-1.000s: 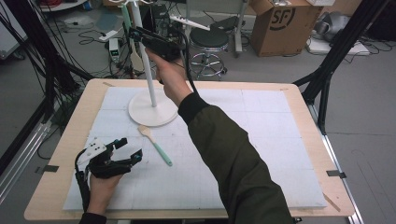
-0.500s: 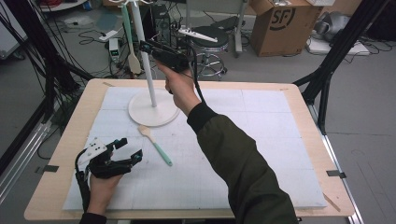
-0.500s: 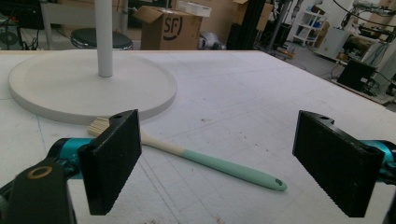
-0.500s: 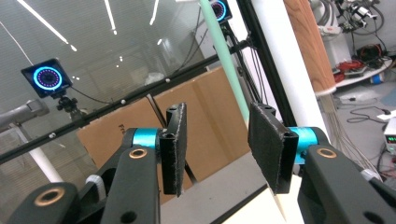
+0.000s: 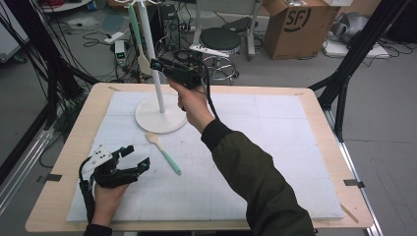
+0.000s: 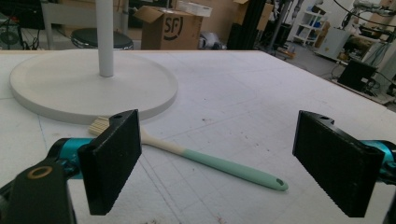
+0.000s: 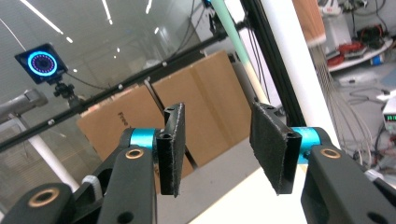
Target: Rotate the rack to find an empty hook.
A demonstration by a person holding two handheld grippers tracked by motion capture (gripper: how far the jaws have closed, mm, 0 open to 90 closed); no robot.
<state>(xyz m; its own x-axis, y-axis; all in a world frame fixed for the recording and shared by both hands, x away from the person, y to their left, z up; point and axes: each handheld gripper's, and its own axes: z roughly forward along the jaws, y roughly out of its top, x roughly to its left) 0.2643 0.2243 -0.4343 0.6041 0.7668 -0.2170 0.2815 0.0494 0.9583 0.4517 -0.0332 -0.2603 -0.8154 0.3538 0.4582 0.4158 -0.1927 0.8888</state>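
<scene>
The brush (image 5: 163, 153) lies off the stand (image 5: 156, 118), handle angling away; the slack, empty left gripper (image 5: 132, 158) sits nearer than the empty right gripper (image 5: 156, 64), whose jaws have just been opening.

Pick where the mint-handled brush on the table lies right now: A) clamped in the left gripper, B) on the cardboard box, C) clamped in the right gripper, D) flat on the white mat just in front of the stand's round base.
D: the brush lies flat on the mat by the stand's base, with the left gripper open and short of it.
</scene>
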